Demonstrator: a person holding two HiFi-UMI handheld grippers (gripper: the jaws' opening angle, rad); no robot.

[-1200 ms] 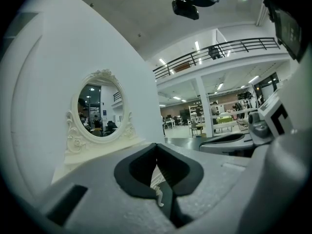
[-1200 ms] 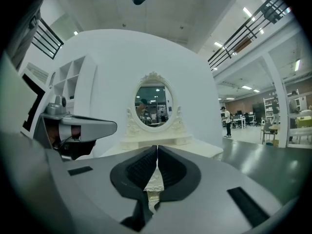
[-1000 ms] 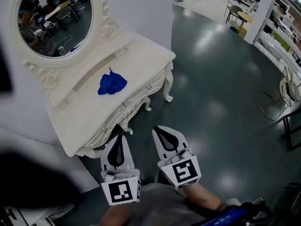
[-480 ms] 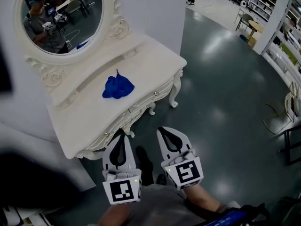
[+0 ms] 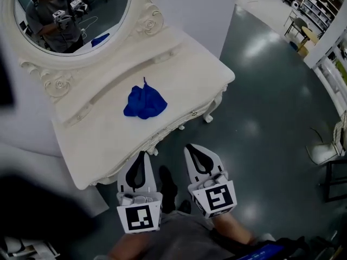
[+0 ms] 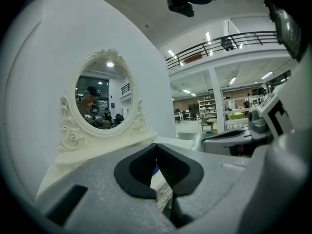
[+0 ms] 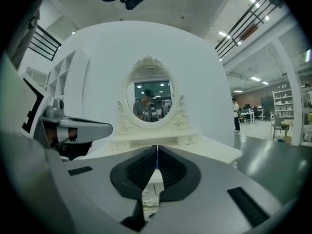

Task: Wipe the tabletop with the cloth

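Observation:
A crumpled blue cloth [image 5: 145,103] lies near the middle of the white dressing table's top [image 5: 184,64], below its oval mirror [image 5: 70,15]. Both grippers are held side by side over the floor, just short of the table's front edge and pointing at it. My left gripper [image 5: 142,155] is shut with nothing in it, and so is my right gripper [image 5: 191,147]. In the left gripper view the closed left gripper [image 6: 156,145] hides most of the cloth; only a blue sliver [image 6: 155,169] shows. The right gripper view shows the right gripper [image 7: 156,147] shut in front of the table [image 7: 204,150].
The table stands against a white wall [image 5: 190,4], on carved legs [image 5: 209,112] over a dark grey floor [image 5: 271,91]. A chair [image 5: 325,150] stands at the right edge and shelving [image 5: 320,4] at the far right. The person's shoe [image 5: 167,182] shows between the grippers.
The person and both grippers have come closer to the table, which now fills more of the head view. The cloth lies where it was. Both grippers stay shut.

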